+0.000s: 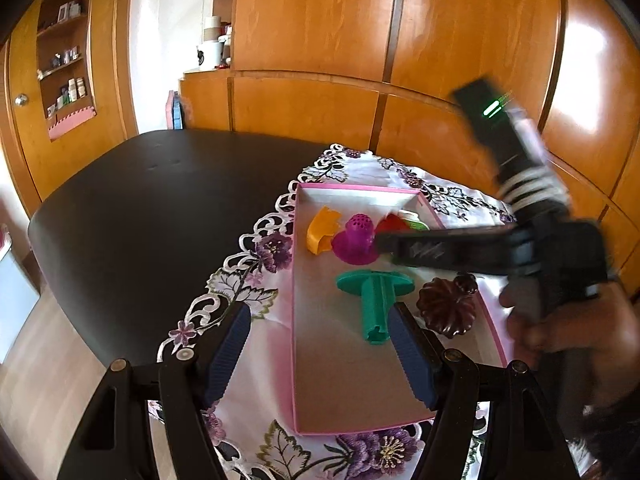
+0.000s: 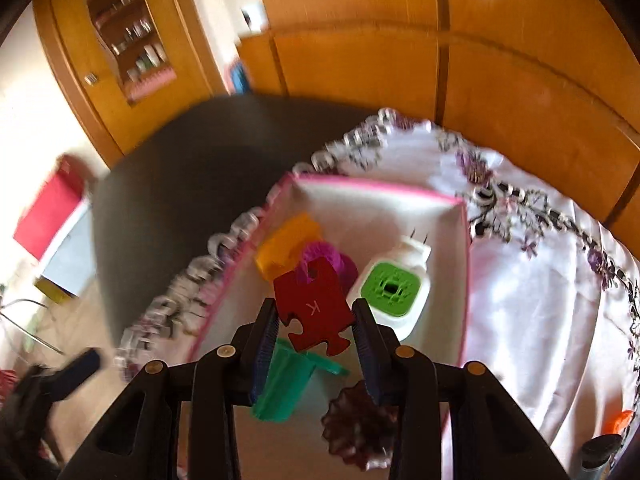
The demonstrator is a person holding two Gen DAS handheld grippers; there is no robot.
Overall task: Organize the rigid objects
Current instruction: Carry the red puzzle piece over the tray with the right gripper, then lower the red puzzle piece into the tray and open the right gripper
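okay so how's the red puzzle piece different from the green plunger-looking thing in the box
The red puzzle piece is flat, with a letter K; the green plunger-shaped piece is a disc on a ribbed stem.
The red piece is held in the air by the right hand-held gripper; the green one lies on its side on the floor of the pink-edged box, touched by neither gripper.
Both look like hard plastic.

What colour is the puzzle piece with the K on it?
Red. The puzzle piece shows best in the right wrist view.
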